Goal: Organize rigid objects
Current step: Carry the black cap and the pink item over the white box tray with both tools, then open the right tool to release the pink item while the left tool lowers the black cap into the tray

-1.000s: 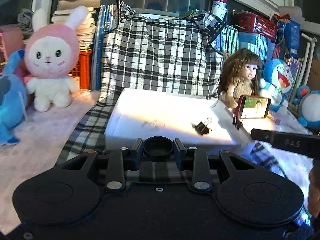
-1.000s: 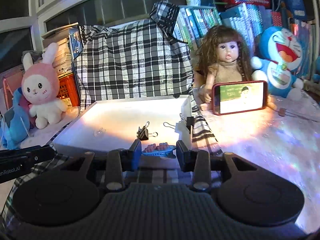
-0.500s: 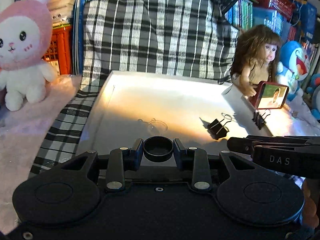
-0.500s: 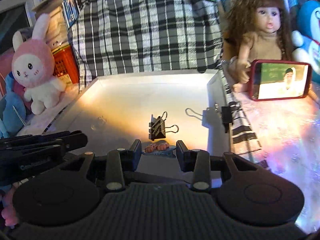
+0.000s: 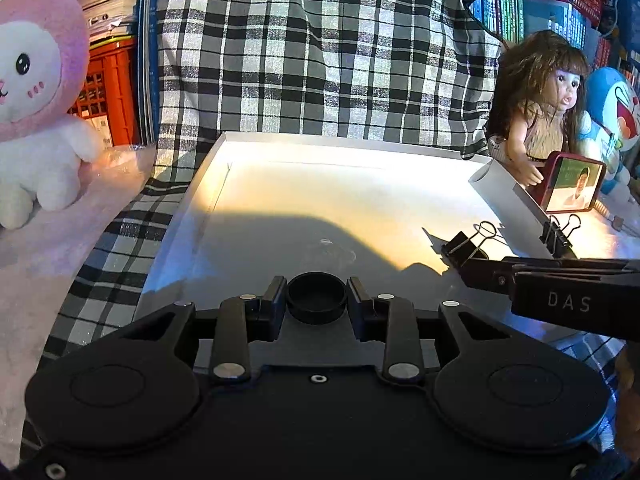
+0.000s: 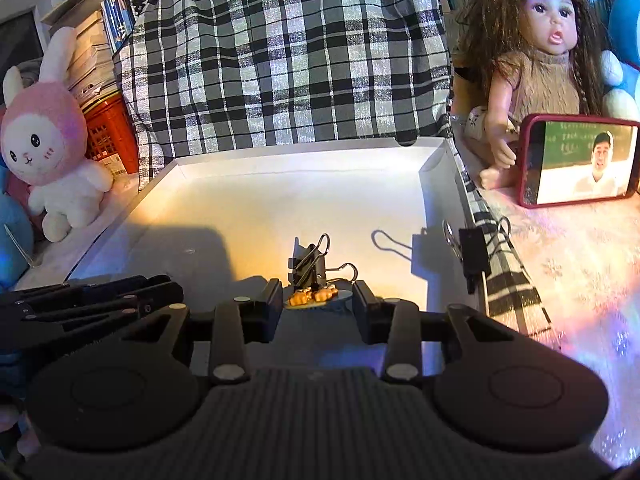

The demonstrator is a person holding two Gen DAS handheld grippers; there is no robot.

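The left gripper holds a black cap pinched between its fingers, low over the near part of the white tray, whose floor there lies in the gripper's shadow. The right gripper grips a small clip with orange shapes on a bluish base, its fingers narrowed onto it, also over the tray's near edge. Just beyond that clip a black binder clip stands on the tray floor with its wire handles up, directly in front of the right fingers. A second binder clip is clamped on the tray's right wall, one handle inside and one outside. In the left view the right gripper's body, marked DAS, crosses the lower right and covers part of the floor clip; in the right view the left gripper fills the lower left. A faint ring mark shows on the tray floor ahead of the cap, too dim to identify. Behind the tray rises a plaid bag. To the right sits a doll with a red phone leaning by it, screen lit; a blue plush is cut off at the edge. To the left sits a pink rabbit before an orange crate and stacked books
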